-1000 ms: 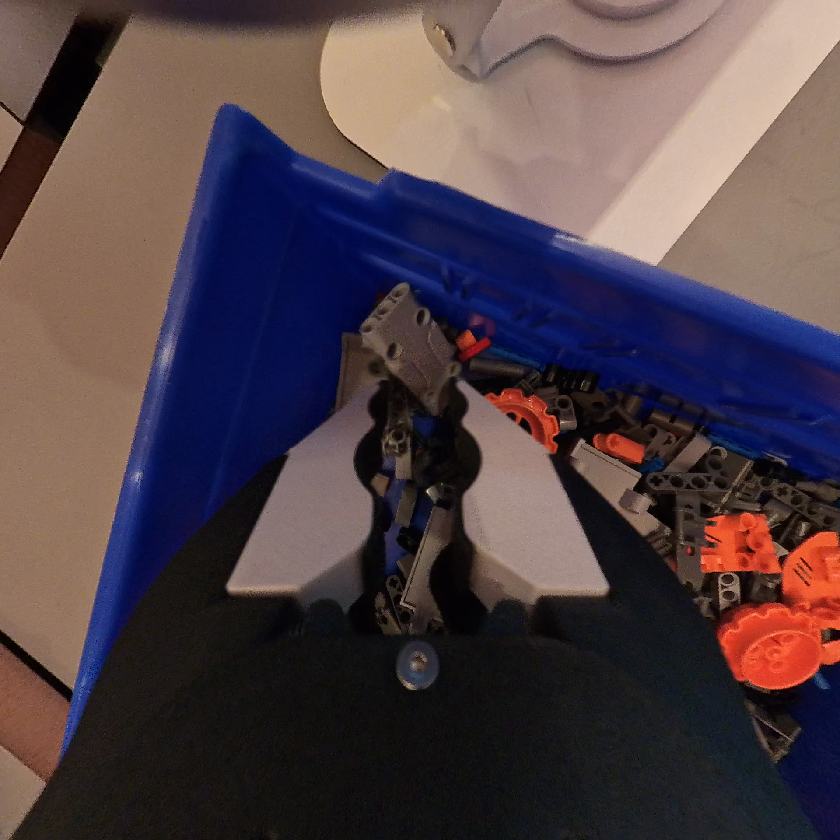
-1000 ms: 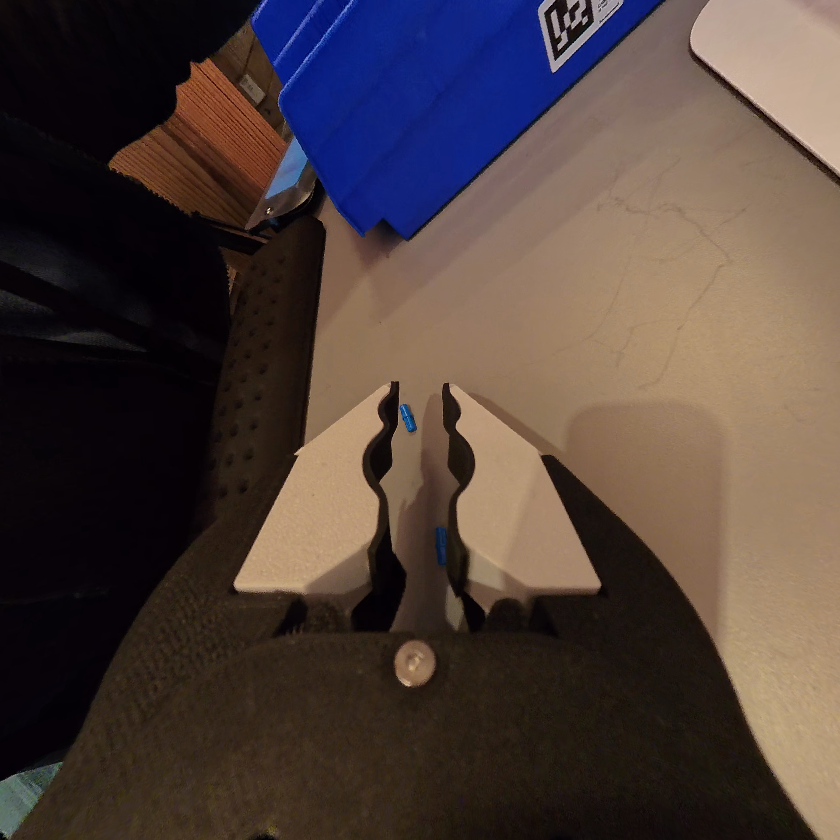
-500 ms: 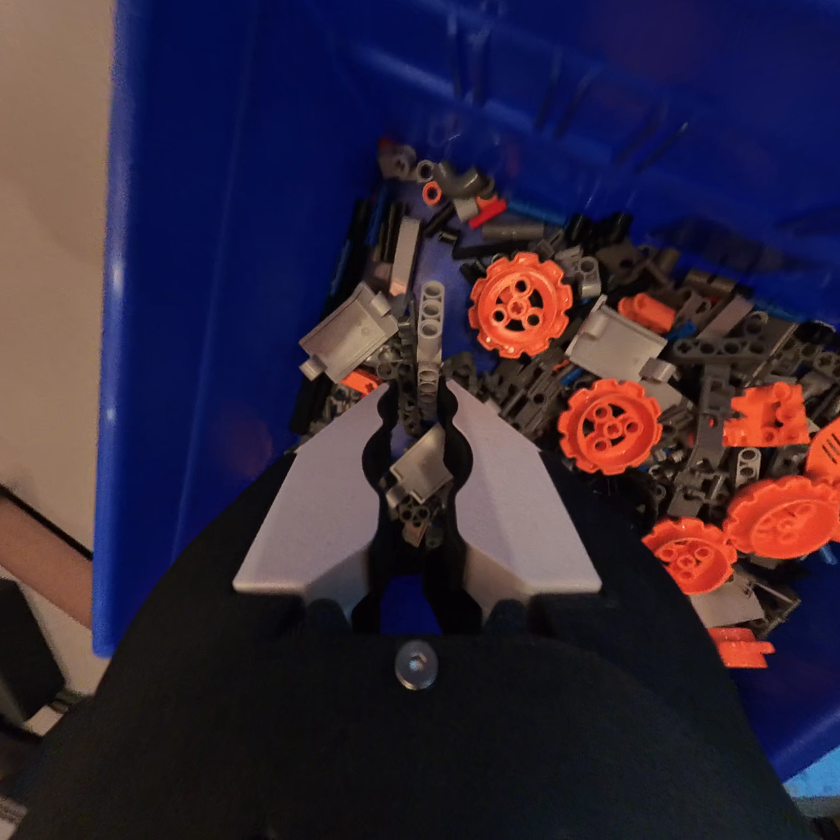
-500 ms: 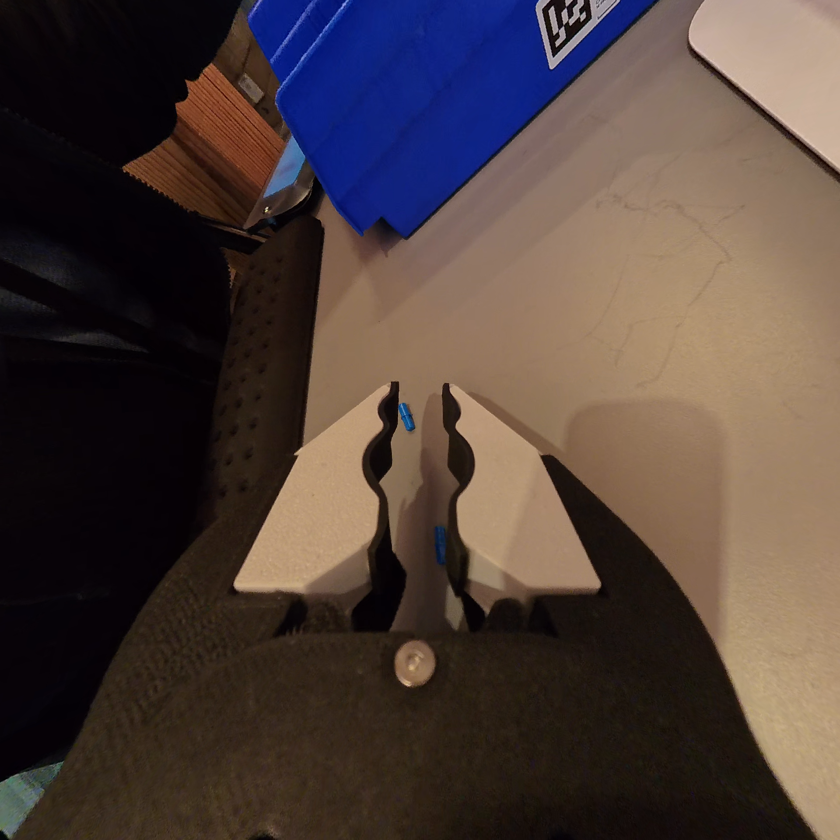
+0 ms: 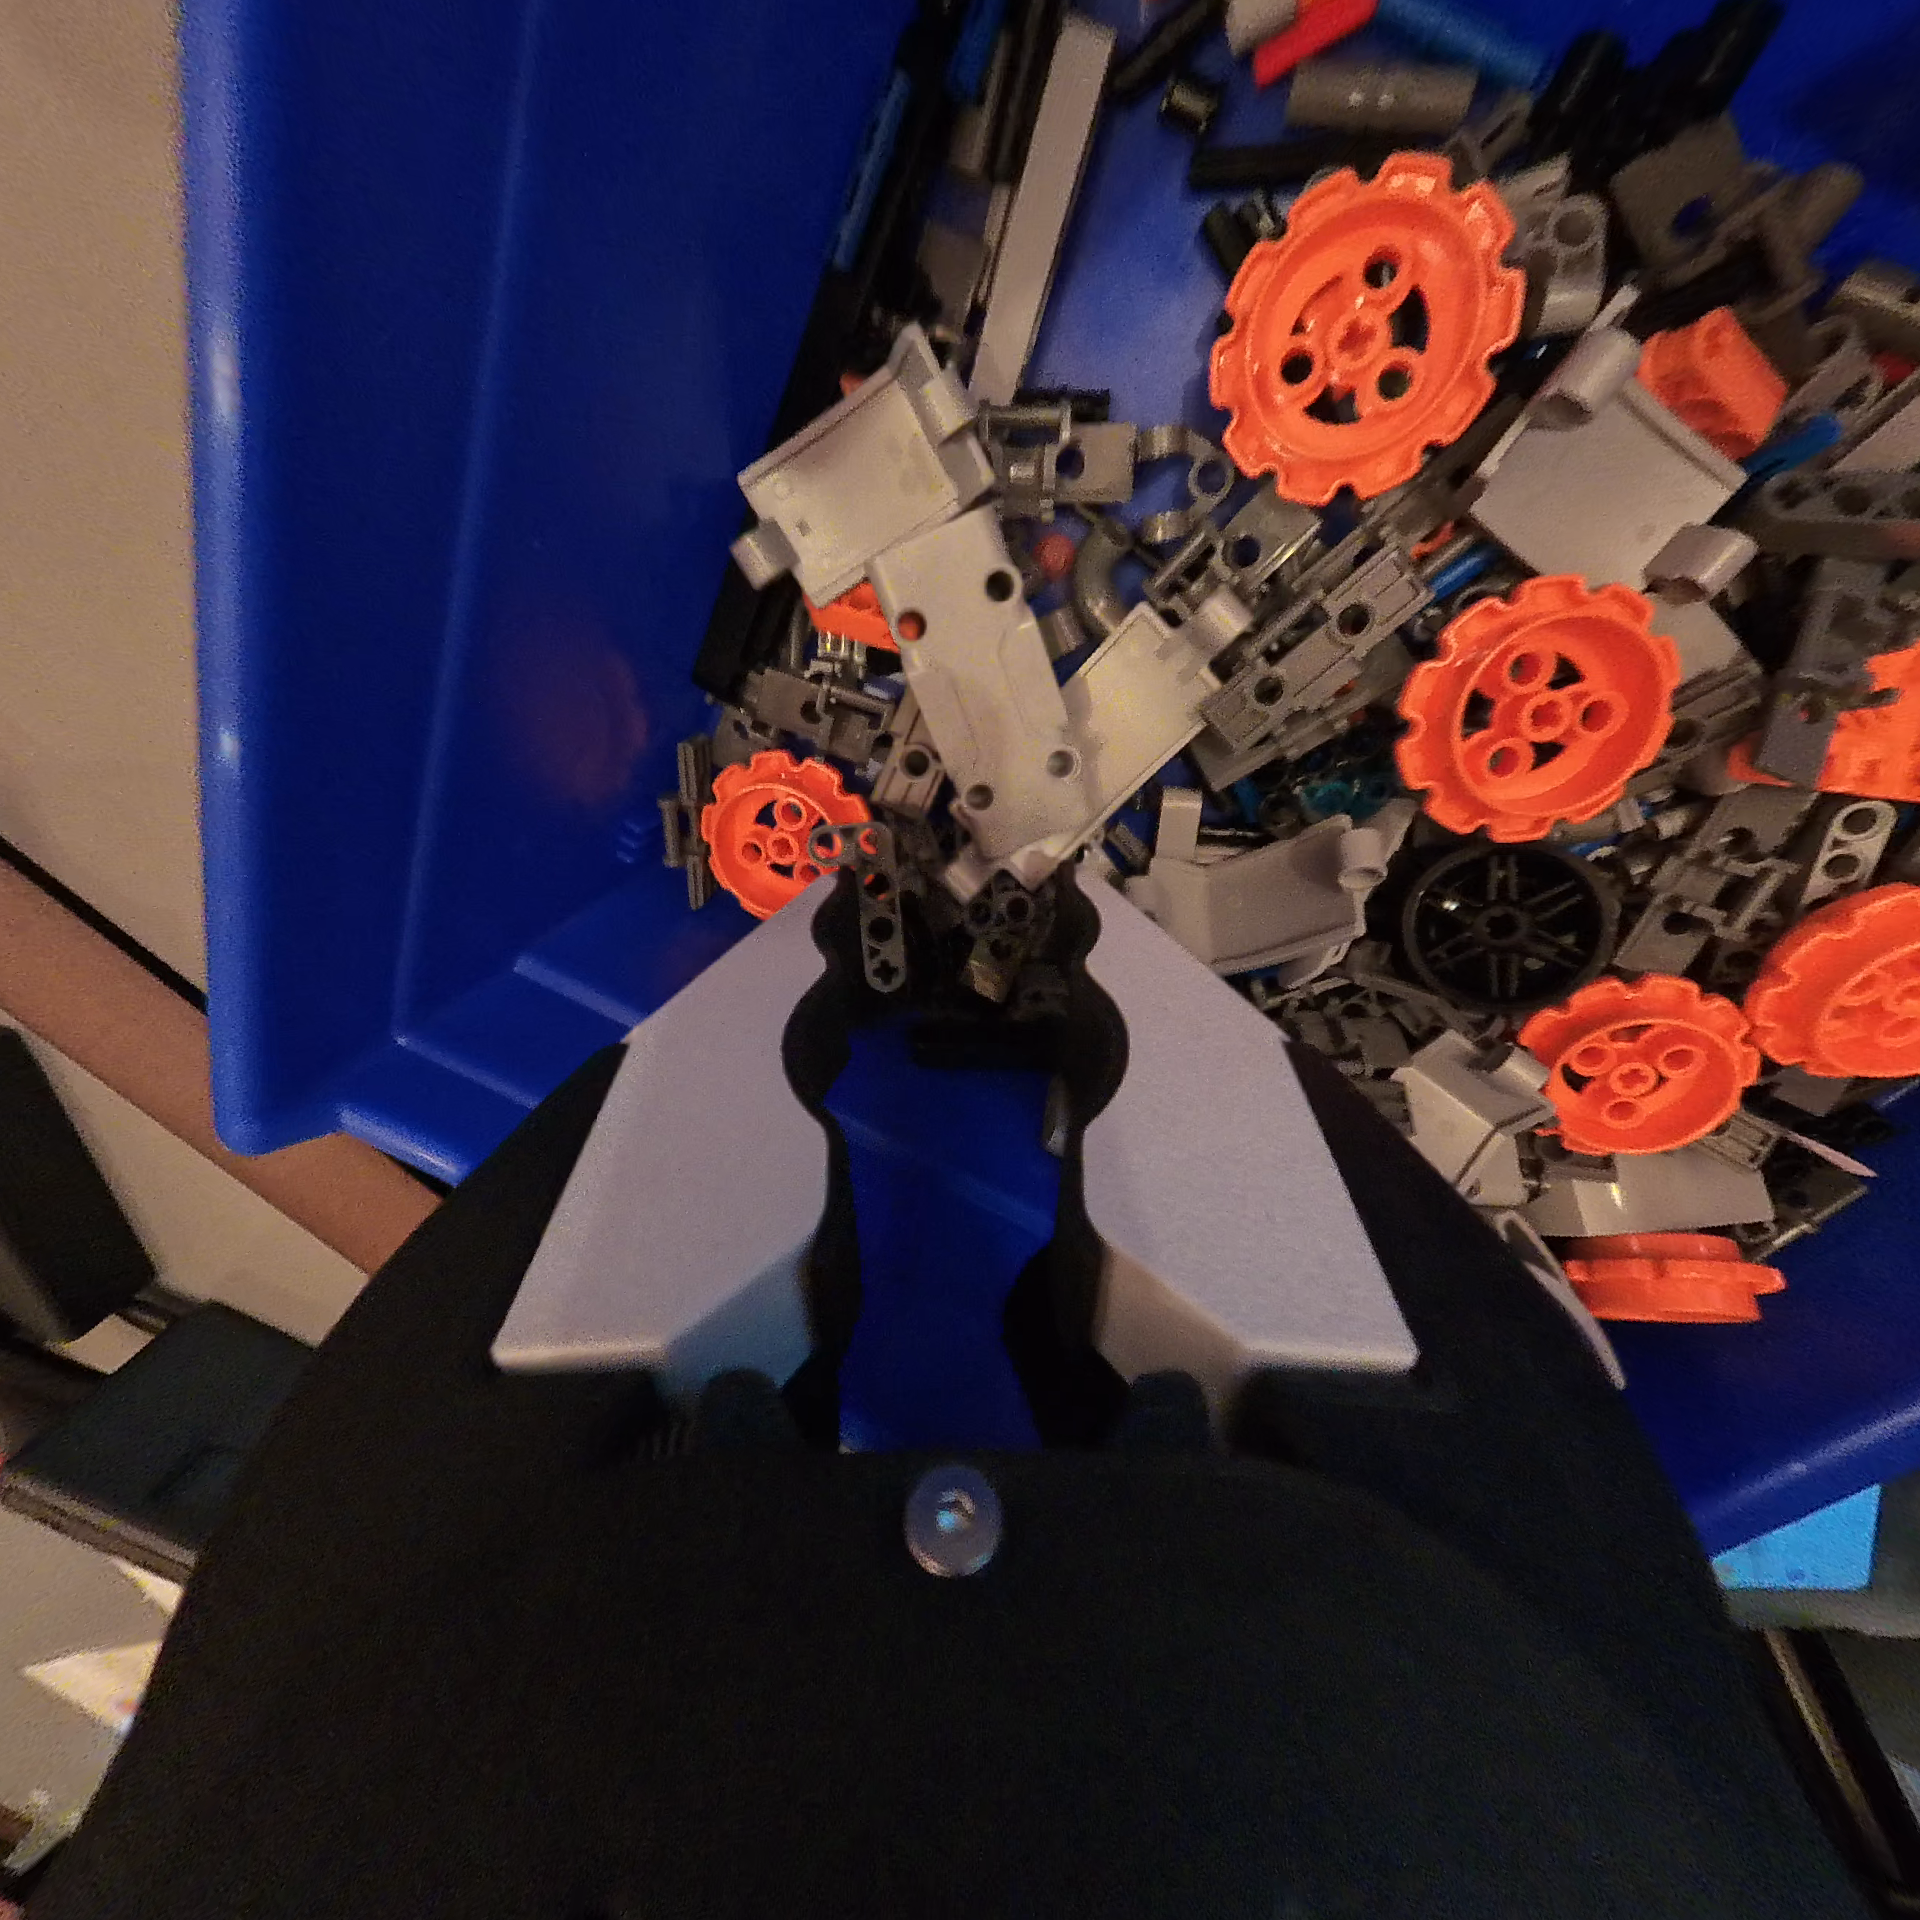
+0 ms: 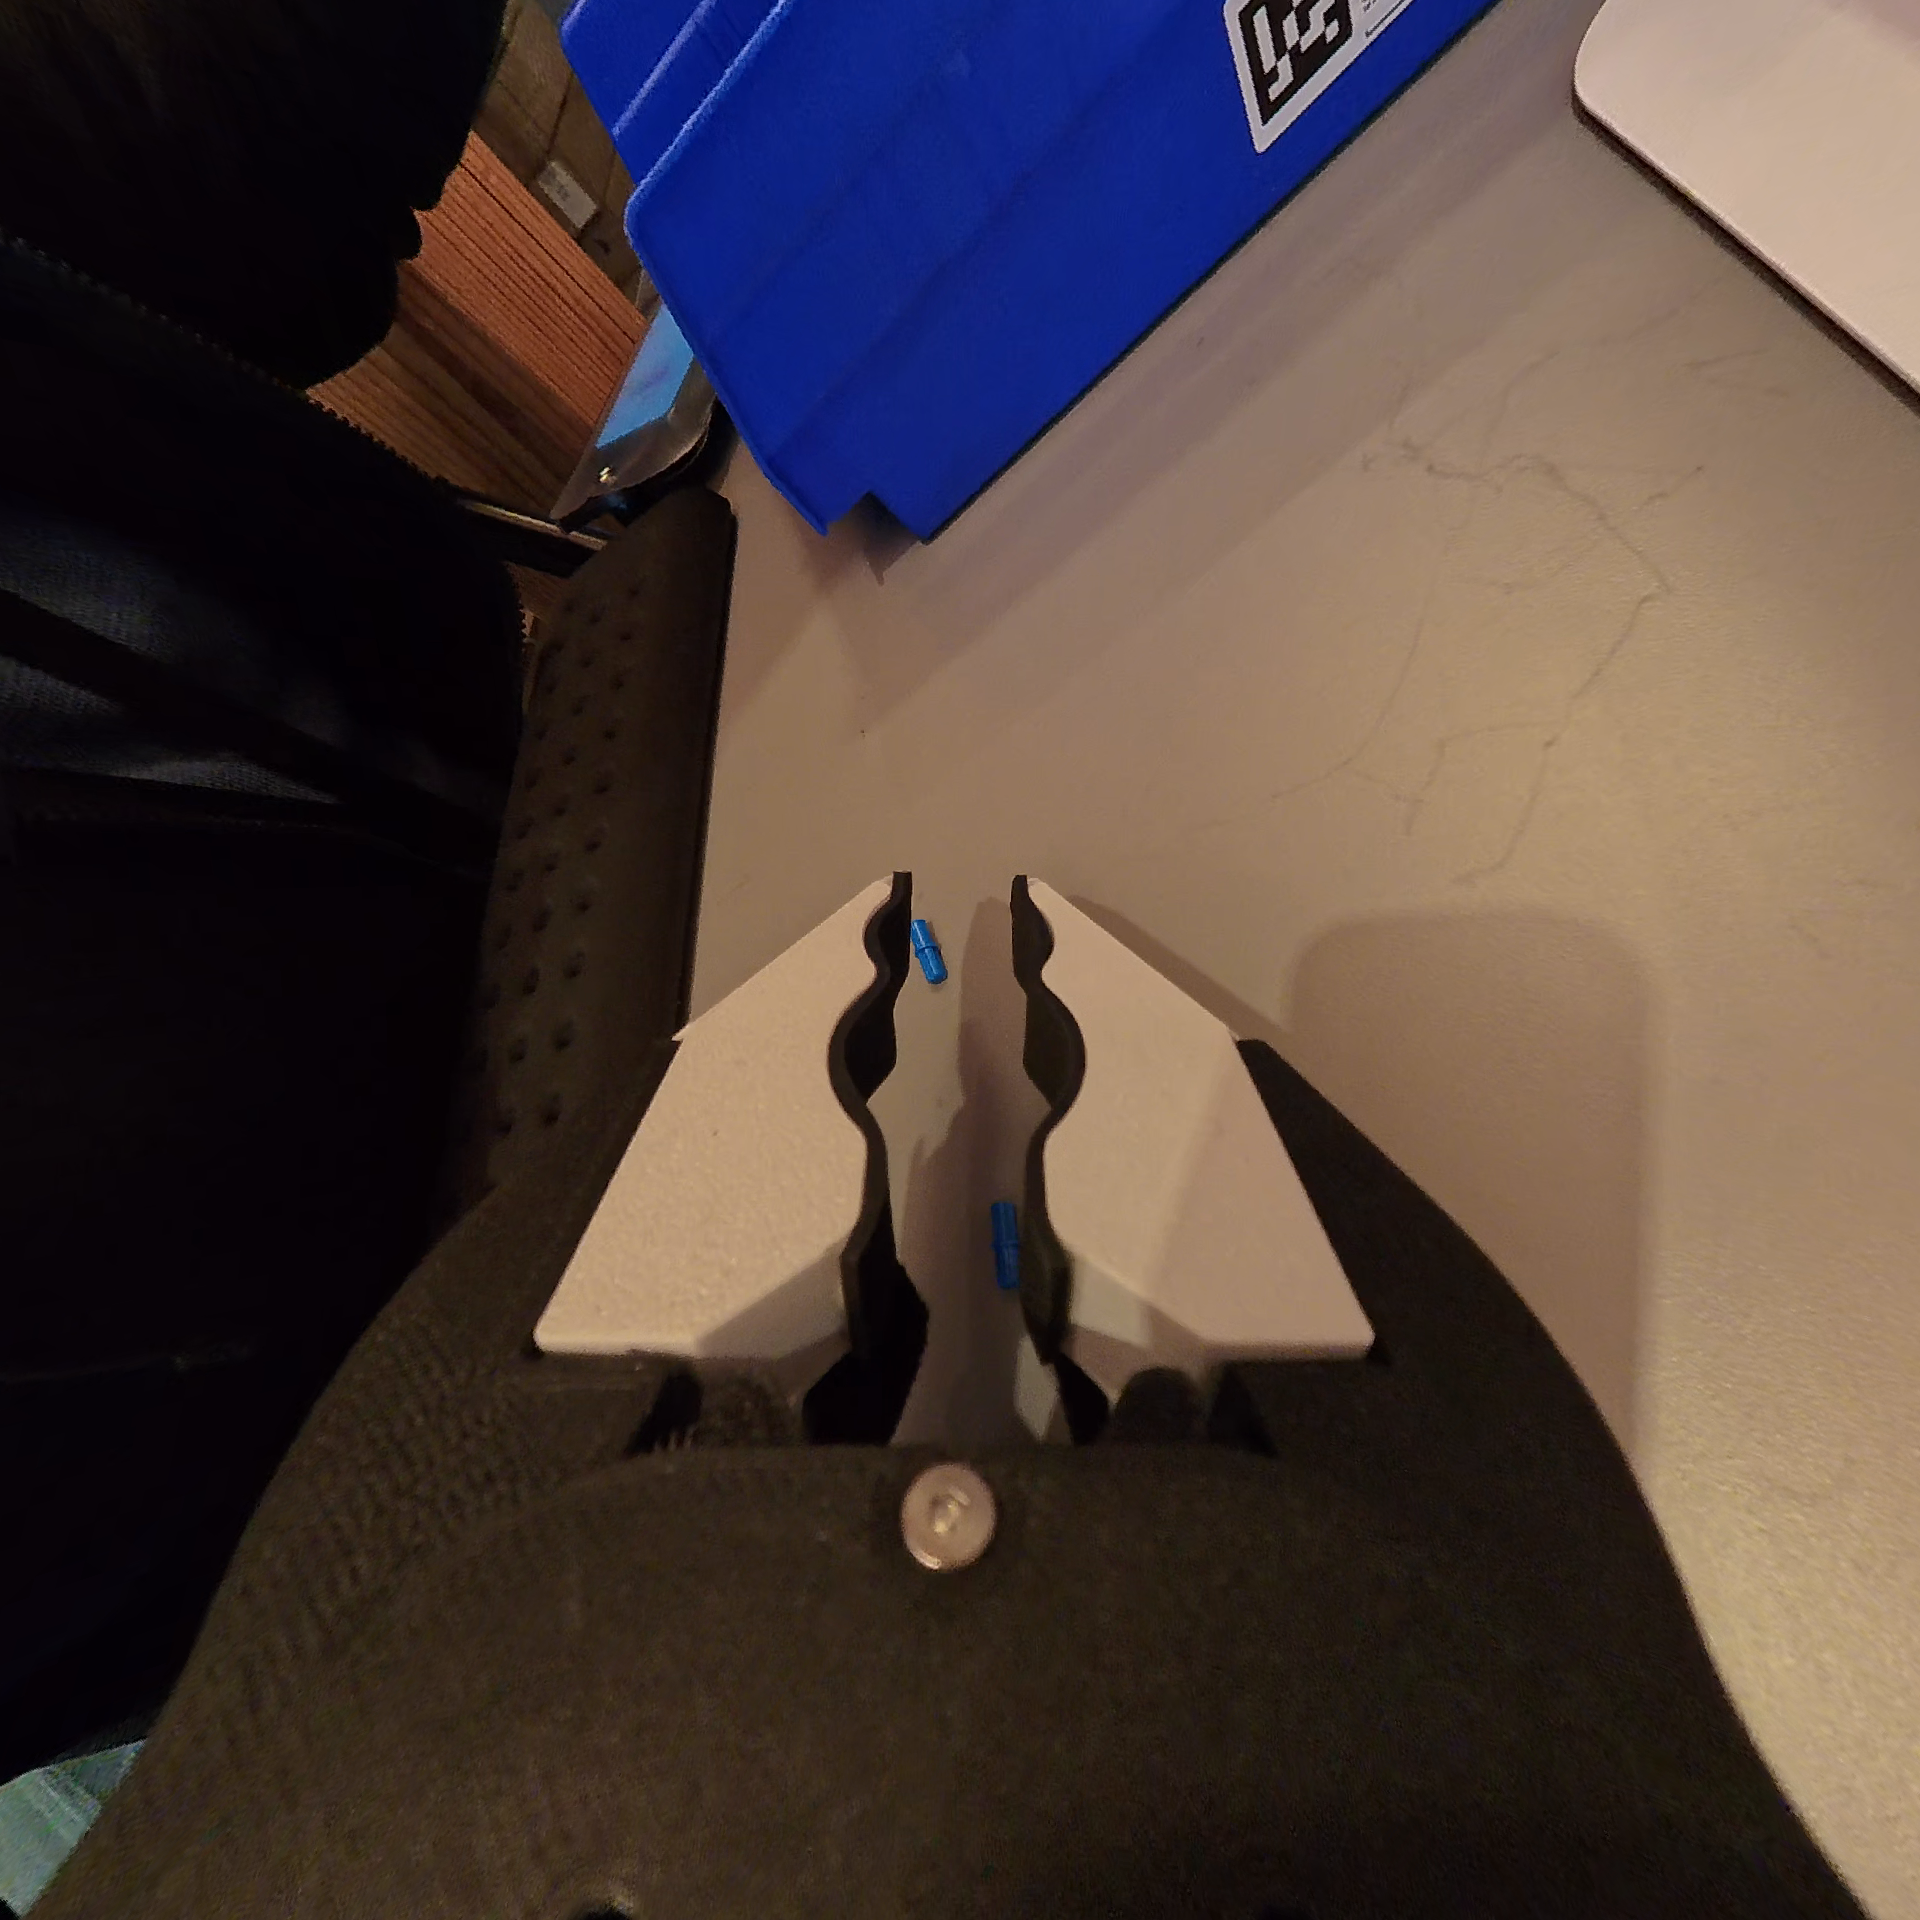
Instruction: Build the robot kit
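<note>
My left gripper (image 5: 956, 894) is open over a blue bin (image 5: 436, 520) full of small building pieces. A light grey panel piece with holes (image 5: 977, 707) lies on the pile just ahead of the fingertips, leaning on other grey parts. A thin dark grey beam (image 5: 881, 935) and dark pieces lie under the gap between the jaws. Nothing is gripped. My right gripper (image 6: 961, 883) is slightly open and empty, low over a beige table (image 6: 1351, 727). Two small blue pins lie on the table under it, one near the left tip (image 6: 928, 951), one farther back (image 6: 1004, 1259).
Several orange toothed wheels (image 5: 1366, 322), a black wheel (image 5: 1496, 925) and grey panels fill the bin's right side. In the right wrist view the blue bin (image 6: 935, 260) bears a white label (image 6: 1299, 62). A white board (image 6: 1766, 156) is far right; a black perforated pad (image 6: 613, 831) lines the table's left edge. Across from one pair of fingers to the other is roughly 35 cm. My left gripper is the nearer one to the black wheel (image 5: 1496, 925): about 8 cm, against 25 cm.
My left gripper let go of the grey panel piece, which now lies on the pile; its jaws opened wider and it drew back toward the bin's near wall. The right gripper has not moved.
</note>
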Demonstrator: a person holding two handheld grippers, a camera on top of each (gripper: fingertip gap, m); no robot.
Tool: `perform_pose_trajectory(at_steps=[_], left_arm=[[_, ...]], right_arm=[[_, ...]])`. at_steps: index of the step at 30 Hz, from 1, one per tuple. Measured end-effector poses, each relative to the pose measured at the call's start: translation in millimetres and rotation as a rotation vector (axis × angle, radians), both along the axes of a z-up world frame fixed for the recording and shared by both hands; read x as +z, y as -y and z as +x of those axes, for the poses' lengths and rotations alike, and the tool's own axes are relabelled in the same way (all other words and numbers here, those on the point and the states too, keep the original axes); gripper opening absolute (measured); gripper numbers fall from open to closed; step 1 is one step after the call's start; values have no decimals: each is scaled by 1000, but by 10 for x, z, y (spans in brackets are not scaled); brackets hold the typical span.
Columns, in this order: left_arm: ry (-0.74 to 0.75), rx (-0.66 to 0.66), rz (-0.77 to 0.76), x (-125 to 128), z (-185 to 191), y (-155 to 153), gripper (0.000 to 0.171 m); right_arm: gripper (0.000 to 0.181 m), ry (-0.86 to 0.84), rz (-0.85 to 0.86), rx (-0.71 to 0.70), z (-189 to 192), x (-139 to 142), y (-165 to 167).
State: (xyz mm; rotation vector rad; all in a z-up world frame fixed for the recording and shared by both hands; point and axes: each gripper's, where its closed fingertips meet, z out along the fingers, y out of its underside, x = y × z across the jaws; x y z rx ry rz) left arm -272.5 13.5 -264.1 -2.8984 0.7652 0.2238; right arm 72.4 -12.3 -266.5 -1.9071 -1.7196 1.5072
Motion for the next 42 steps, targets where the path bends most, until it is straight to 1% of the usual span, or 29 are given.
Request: perform_pose_trajectory(at_steps=[3, 5, 6, 9, 14, 16, 20, 22, 26, 27, 29, 31, 34, 36, 38, 39, 40, 41, 42], left_arm=[[25, -26, 67, 97, 90, -132, 40], [76, -118, 138, 174, 294, -282, 38], [92, -139, 157, 179, 375, -347, 37], [158, -193, 167, 80, 608, -507, 38], [198, -205, 143, -134, 733, -660, 33], [243, -203, 165, -166, 779, -727, 41], [221, -202, 177, -164, 731, -744, 55], [220, -199, 175, -176, 707, -722, 54], [290, -177, 146, -215, 766, -651, 53], [309, -161, 141, -221, 775, -637, 51], [322, -133, 134, -221, 767, -617, 50], [332, -116, 70, -233, 775, -518, 41], [335, -108, 1, -234, 772, -376, 34], [301, -126, -19, -221, 751, -321, 38], [283, -147, 77, -145, 757, -464, 46], [284, -160, 124, -114, 772, -547, 59], [296, -167, 137, -104, 794, -585, 67], [310, -163, 133, -116, 808, -601, 75], [320, -148, 124, -146, 810, -617, 90]], right_arm=[[17, 1, 1, 0, -1, -2, 0], [17, 1, 1, -1, -1, -4, -1], [17, 1, 1, 0, -2, -4, -1], [17, 0, 2, 0, 0, -1, 0], [17, -6, 0, 0, 1, 16, 3], [17, -5, -1, 1, 1, 15, 3], [17, -7, -1, -1, 2, 17, -2], [17, -6, -2, 0, 2, 14, 0], [17, -3, -4, 2, 1, 7, 4], [17, -4, -3, 1, 1, 10, 4], [17, -6, -2, 1, 2, 17, 3], [17, -6, -1, 2, 2, 21, 6], [17, -9, -1, 2, 2, 28, 6], [17, -10, -2, 1, 2, 30, 3], [18, -6, -5, 2, 2, 18, 5], [18, -5, -5, 3, 1, 14, 7], [18, -5, -4, 4, 2, 15, 9], [18, -5, -3, 3, 2, 17, 6], [18, -7, -3, 1, 3, 21, 3]])
